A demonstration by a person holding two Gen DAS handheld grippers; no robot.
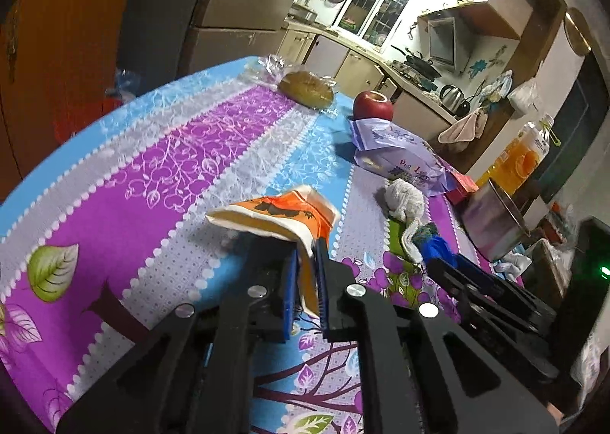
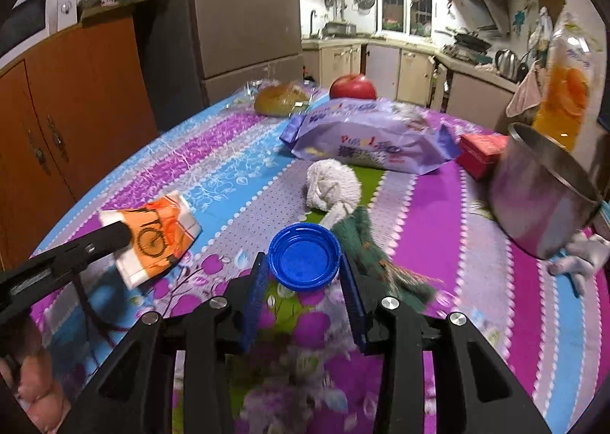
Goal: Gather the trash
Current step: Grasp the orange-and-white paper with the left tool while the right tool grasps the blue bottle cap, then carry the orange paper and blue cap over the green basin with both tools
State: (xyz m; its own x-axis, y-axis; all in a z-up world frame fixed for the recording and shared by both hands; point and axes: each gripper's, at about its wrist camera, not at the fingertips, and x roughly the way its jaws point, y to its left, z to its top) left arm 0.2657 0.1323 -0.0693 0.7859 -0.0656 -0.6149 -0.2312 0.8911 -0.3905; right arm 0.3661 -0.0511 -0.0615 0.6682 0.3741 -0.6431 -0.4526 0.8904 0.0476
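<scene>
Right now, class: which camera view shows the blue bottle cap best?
The right wrist view: the blue bottle cap sits whole, open side up, between the right gripper fingers. The left wrist view shows only a blurred blue patch.

Floral tablecloth (image 2: 236, 167): apple (image 2: 352, 87), snack bag (image 2: 366, 136), perhaps bread (image 2: 280, 98), pot (image 2: 541, 201).

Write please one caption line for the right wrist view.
Right gripper holds a blue bottle cap above the flowered tablecloth.

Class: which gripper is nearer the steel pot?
Right. The right gripper, holding a blue cap, is beside the steel pot; the left gripper, clamping an orange packet, is further away.
</scene>
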